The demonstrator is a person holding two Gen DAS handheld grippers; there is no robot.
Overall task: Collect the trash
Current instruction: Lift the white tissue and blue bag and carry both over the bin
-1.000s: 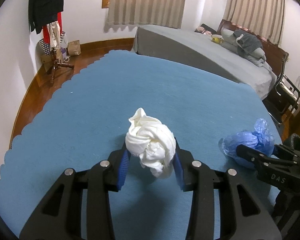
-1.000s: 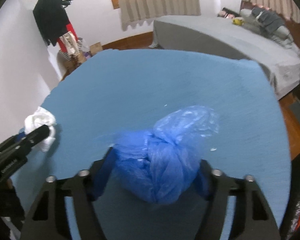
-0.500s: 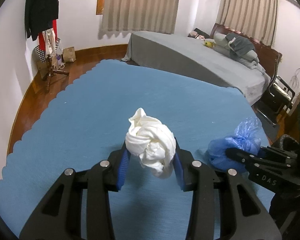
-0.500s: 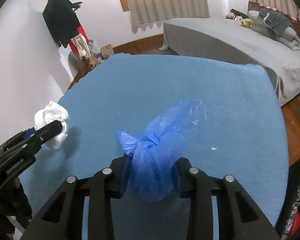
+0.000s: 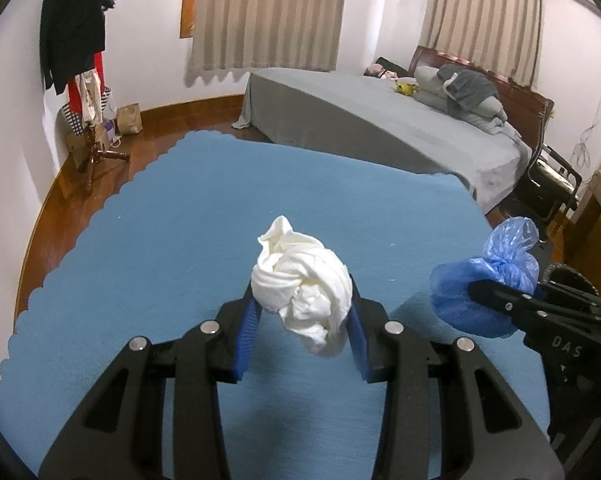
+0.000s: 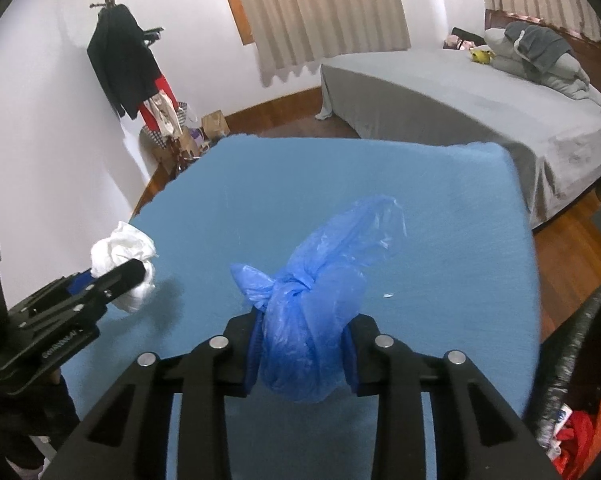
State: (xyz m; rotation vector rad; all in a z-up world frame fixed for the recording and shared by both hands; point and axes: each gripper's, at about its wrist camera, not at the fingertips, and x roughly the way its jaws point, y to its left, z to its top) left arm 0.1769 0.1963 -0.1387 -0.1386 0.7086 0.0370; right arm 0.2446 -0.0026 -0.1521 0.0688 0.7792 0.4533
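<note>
The knotted white bundle looks like soft, matt cloth or thin crumpled film; which of the two is hard to tell. The tied blue plastic bag is thin, translucent and faintly glossy, full of fine creases. The blue cover over the table is a matt, slightly fuzzy fabric with a scalloped edge. The black left gripper and black right gripper are smooth matt plastic with shiny round metal fasteners and ribbed blue pads. The floor is glossy reddish wood. The grey bedspread is dull woven cloth, and the beige curtains hang in matt pleats.
</note>
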